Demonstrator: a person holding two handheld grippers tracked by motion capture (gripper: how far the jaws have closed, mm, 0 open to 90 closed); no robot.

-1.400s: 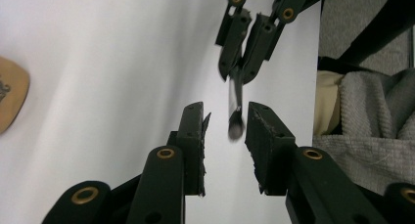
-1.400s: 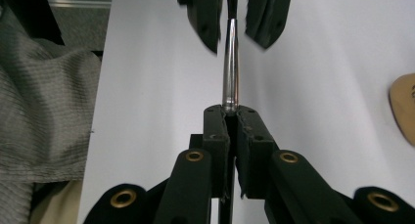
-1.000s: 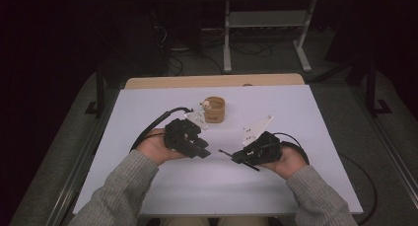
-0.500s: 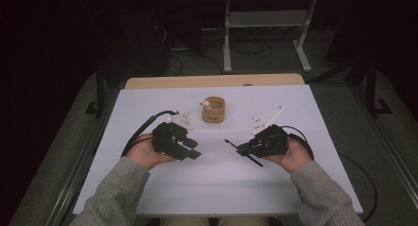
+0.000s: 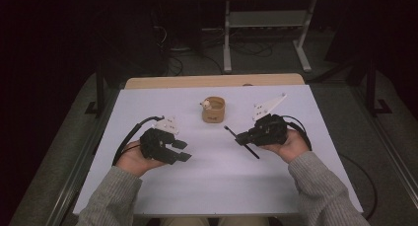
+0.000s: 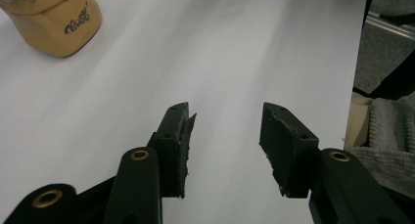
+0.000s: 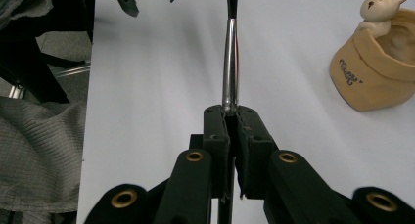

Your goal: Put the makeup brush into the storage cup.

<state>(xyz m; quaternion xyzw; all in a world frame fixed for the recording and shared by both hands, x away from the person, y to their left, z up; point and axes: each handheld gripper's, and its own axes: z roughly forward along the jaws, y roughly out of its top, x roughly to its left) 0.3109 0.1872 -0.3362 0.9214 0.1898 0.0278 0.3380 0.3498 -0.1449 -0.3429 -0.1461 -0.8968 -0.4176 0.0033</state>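
A tan fabric cup [image 5: 213, 110] with a small bear figure [image 5: 205, 104] on its rim stands at the middle of the white table top [image 5: 222, 186]. My right gripper [image 5: 240, 137] sits right of the cup, shut on a thin rod [image 5: 253, 153] with a silver shaft [image 7: 230, 62] and a dark end. In the right gripper view the rod runs straight out from the closed jaws [image 7: 233, 111], and the cup [image 7: 377, 72] lies to the right. My left gripper [image 5: 185, 150] is left of the cup, open, with nothing between its jaws [image 6: 225, 116]. The cup [image 6: 54, 23] is far up-left.
A wooden strip [image 5: 212, 81] edges the table's far side. Beyond it on the dark floor stand a metal frame [image 5: 266, 23] and loose cables [image 5: 246, 48]. Grey sleeves [image 5: 113, 196] come in from the bottom. The gripper cables [image 5: 130, 134] trail over the table.
The two grippers have drawn apart. The left one moved left and toward the person, away from the cup. The right one shifted right and farther up the table, still holding the rod.
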